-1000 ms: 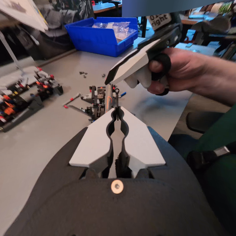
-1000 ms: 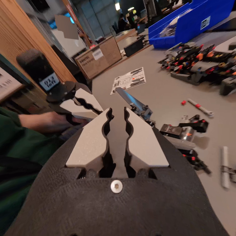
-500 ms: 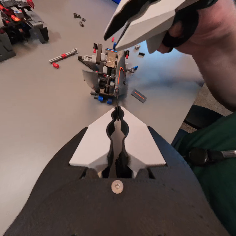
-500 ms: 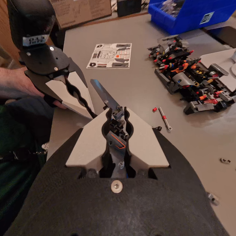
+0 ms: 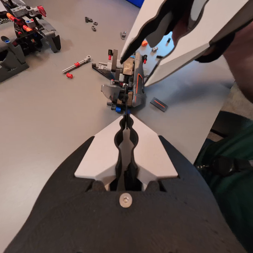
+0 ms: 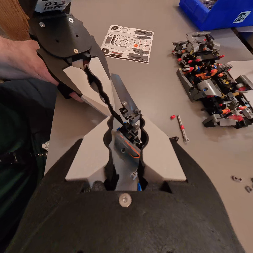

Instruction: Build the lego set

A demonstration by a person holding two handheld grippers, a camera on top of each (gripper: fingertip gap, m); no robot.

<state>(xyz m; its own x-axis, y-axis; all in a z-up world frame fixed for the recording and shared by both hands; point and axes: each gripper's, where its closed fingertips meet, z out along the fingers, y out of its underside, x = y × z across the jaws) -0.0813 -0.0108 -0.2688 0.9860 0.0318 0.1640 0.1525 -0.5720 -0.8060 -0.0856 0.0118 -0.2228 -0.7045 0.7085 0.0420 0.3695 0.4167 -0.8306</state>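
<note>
The left gripper (image 5: 126, 116) is pressing its jaws together on a thin black rod (image 5: 126, 109), and the rod is reaching into the near end of a small sub-build (image 5: 127, 82) that is lying on the table (image 5: 41, 123). The right gripper (image 6: 126, 120) is coming over this sub-build with its jaws spread, one on each side of it. I cannot tell if the jaws are already touching it; they do not seem to be clamping yet.

Just beside the sub-build a dark tile (image 5: 158, 104) with an orange line is lying loose. A little farther, a grey axle (image 5: 76, 65) and a red bush (image 5: 69, 75) are lying apart from each other. Small grey connectors (image 5: 91, 22) are lying farther off.

Farther away, the big chassis (image 6: 213, 87) is standing on the table, with many red, orange and grey parts already joined. Near it the sticker sheet (image 6: 127, 43) is lying flat, and at the far edge a blue bin (image 6: 219, 15) is holding bags.

In my judgement the set is only partly built. The chassis looks well advanced, but the sub-build is not joined to it, the rod is not fully seated, and loose parts are waiting.
</note>
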